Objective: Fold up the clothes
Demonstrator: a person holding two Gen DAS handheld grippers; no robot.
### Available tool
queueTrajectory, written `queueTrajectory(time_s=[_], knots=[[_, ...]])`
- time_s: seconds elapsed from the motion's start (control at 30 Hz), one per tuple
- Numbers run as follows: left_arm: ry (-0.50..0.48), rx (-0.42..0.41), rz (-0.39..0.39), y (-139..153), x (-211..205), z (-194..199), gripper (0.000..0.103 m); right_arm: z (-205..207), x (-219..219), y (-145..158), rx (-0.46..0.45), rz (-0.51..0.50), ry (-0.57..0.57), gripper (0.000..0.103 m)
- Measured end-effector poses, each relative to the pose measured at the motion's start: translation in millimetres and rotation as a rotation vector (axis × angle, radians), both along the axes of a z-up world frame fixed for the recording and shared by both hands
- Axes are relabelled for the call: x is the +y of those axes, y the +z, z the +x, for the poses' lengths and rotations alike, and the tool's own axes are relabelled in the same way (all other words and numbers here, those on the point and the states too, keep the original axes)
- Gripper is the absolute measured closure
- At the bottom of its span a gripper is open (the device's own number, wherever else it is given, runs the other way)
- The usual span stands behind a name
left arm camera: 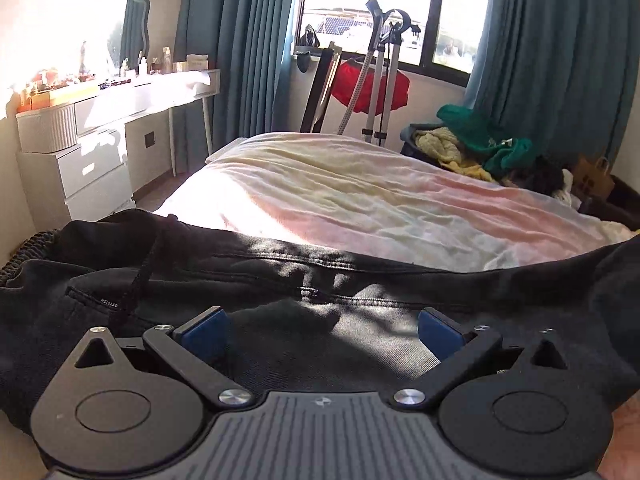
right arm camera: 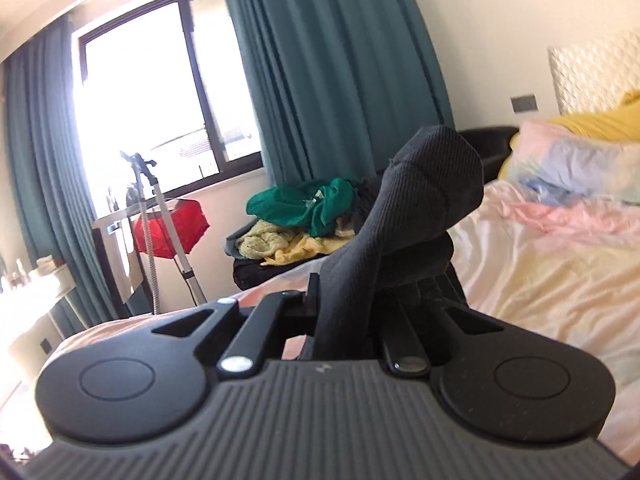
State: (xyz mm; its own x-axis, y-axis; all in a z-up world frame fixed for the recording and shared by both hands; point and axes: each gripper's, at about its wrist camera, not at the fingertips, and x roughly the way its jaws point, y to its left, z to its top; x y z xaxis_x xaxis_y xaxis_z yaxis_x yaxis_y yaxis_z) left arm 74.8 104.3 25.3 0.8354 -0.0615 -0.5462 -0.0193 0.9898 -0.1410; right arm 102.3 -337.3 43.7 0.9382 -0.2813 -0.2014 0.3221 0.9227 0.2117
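Two grippers: left gripper (left arm camera: 322, 332) gapes wide over black pants (left arm camera: 280, 280); right gripper (right arm camera: 348, 300) clamps their dark fabric.

The window (left arm camera: 372, 12) has a dark frame and admits strong daylight. Teal curtains (left arm camera: 240, 40) hang on both sides of it. Left of the window, a white dressing table (left arm camera: 120, 104) with drawers stands against the wall, under a wavy-framed mirror (left arm camera: 136, 24). Below the window stands a garment steamer (left arm camera: 380, 72). The bed (left arm camera: 340, 200), in pastel sheets, extends toward the window. A quilted headboard (right arm camera: 592, 76) stands far right of the window.
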Motion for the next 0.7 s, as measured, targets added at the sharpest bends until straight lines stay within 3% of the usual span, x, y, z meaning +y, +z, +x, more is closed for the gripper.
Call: queueTrajectory(time_s=[0.13,0.23,0.33,0.43,0.53,0.6,0.7], knots=[[0.05,-0.107,-0.146,30,40,-22,0.001,1,100,-7,0.013,-0.24,0.185,0.093],[0.114,-0.166,-0.194,42,68,-37,0.001,3,175,-12,0.023,-0.42,0.323,0.093],[0.136,-0.165,-0.226,44,88,-45,0.001,4,251,-17,0.033,-0.6,0.462,0.093],[0.15,-0.155,-0.252,45,103,-50,0.001,-3,307,-76,0.162,-0.729,0.621,0.093],[0.155,-0.153,-0.271,46,109,-51,0.001,-13,337,-119,0.255,-0.793,0.682,0.093],[0.145,-0.152,-0.273,46,107,-50,0.001,-14,336,-115,0.242,-0.765,0.653,0.093],[0.115,-0.147,-0.238,44,98,-45,0.001,-11,323,-94,0.233,-0.636,0.646,0.093]])
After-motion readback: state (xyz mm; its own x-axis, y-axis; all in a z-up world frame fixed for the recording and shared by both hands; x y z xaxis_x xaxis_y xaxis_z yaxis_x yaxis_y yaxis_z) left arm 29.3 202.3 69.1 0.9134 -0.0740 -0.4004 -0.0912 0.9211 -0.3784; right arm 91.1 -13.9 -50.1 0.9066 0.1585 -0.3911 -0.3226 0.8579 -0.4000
